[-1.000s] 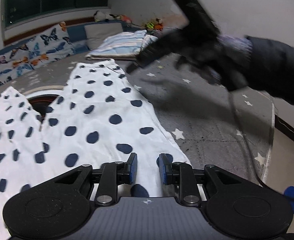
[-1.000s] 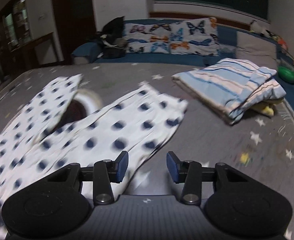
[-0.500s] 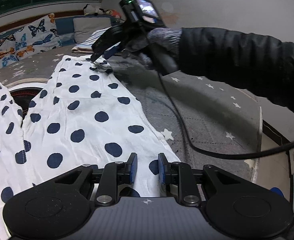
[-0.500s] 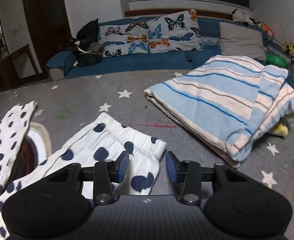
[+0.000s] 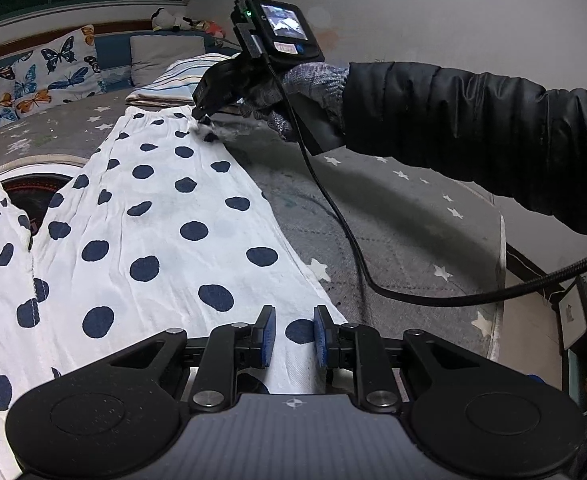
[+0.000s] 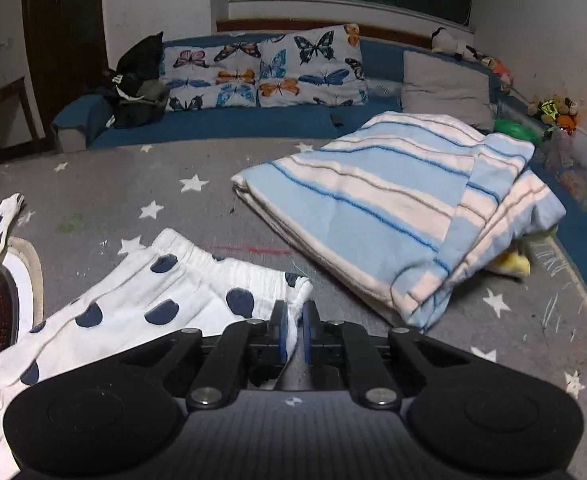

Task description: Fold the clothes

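Gripping is under way at both ends of one trouser leg. The polka-dot trousers (image 5: 145, 240) lie flat on the grey star-patterned mat (image 5: 393, 220), the leg's long axis running from the near edge of the mat toward the cushioned far edge.

- Right gripper (image 6: 293, 326): jaws closing on the elastic corner of the cuff — white fabric is pinched between the blue pads. In the left wrist view this gripper (image 5: 205, 120) sits at the leg's far end.
- Left gripper (image 5: 291, 334): jaws narrowly parted, fabric lying between them at the near end; whether the pads actually press it cannot be told.

Judgement: the fold turns on carrying the far end back along the leg's axis toward the near end. The striped blanket (image 6: 393, 208) lies near the cuff, apart from it.
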Demonstrator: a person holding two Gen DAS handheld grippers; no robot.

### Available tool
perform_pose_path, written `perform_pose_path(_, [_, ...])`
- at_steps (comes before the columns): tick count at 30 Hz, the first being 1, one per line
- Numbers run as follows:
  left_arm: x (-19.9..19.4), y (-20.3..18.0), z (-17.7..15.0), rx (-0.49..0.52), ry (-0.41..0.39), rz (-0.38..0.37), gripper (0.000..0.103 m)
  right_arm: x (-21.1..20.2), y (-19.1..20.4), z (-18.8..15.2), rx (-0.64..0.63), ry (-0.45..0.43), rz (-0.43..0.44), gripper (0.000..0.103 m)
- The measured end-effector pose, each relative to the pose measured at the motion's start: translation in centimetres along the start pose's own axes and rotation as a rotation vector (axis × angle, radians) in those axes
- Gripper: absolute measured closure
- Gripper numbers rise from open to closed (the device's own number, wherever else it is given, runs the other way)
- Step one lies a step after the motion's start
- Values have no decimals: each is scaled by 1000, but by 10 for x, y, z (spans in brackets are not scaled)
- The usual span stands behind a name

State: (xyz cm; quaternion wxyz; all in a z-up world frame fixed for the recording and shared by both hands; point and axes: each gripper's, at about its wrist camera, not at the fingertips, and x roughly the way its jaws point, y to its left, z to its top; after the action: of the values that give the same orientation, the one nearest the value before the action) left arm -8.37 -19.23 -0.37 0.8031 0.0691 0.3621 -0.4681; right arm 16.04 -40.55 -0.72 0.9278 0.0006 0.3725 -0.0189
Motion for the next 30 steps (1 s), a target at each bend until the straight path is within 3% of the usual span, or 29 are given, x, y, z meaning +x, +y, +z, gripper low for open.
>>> perform_pose_path(7, [-2,-1,-2,10,-3,2,81,-31,6,2,-15,-45,53,87])
perform_pose_path(14, [-13,-1,1,0,-38,45,77,-53,43,-19,-143,6,170,75])
perform_pose_path(18, [-26,5,1,-23,-67,85,75,-68,65,-36,-216,24,236,73])
perform_pose_path(22, [-41,26,2,-74,-97,170,75,-79,80,-51,-248,38,271,68])
perform_pose_path(30, [-62,96,0,-238,-93,443,75,-82,85,-68,-252,51,280,67])
